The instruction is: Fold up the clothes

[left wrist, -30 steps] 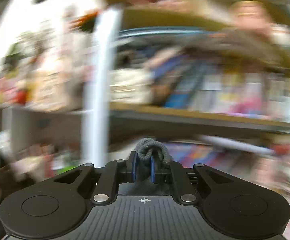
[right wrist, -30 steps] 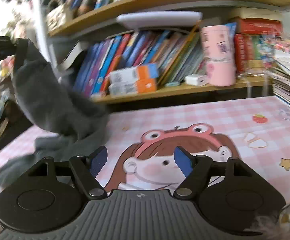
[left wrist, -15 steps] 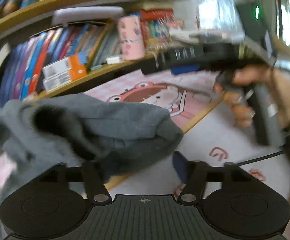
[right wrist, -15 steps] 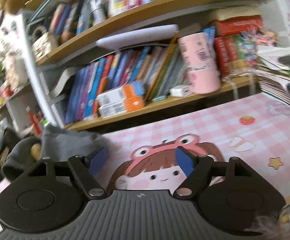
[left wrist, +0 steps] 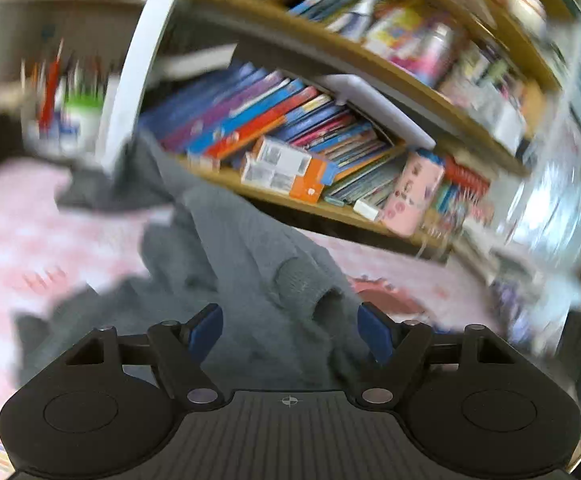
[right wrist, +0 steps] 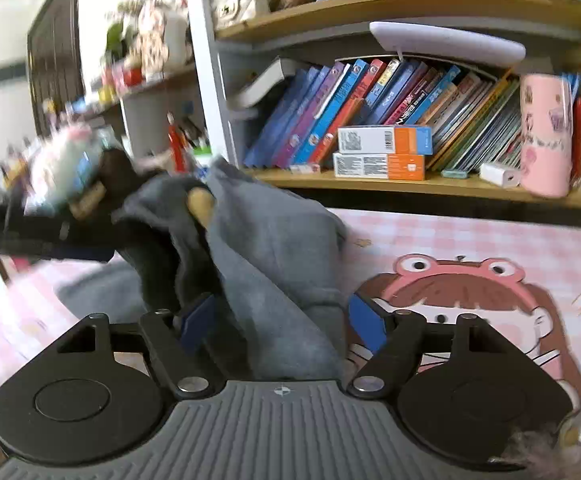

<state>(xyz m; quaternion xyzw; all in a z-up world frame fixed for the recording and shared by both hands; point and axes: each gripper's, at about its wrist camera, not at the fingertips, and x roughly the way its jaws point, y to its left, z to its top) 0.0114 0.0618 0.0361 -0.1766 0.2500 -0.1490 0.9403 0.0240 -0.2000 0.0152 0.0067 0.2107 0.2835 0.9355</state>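
Left wrist view, motion-blurred. The left claw point(left wrist: 289, 334) stands wide open at the lower centre of the frame, its blue pads well apart and clamping nothing. A grey knitted garment point(left wrist: 250, 264) lies crumpled on the pink checked worktop point(left wrist: 18, 232), filling the centre of the frame and running from the gap between the pads up toward the white shelf post point(left wrist: 130, 92) at upper left. A rounded cuff of the garment sits just above the right pad. Behind, a tilted bookshelf point(left wrist: 330, 204) carries leaning books point(left wrist: 258, 120), two orange-and-white boxes point(left wrist: 286, 168) and a pink cylinder point(left wrist: 412, 194).

Right wrist view. The right claw point(right wrist: 280, 326) is likewise wide open at lower centre; the grey knitted garment point(right wrist: 274, 248) hangs in a draped fold into the gap between its pads, but the pads do not close on it. At centre left the fabric is lifted over a dark, blurred object; what raises it cannot be told. A cartoon frog-hat figure point(right wrist: 458, 292) is printed on the worktop point(right wrist: 450, 228) at lower right.
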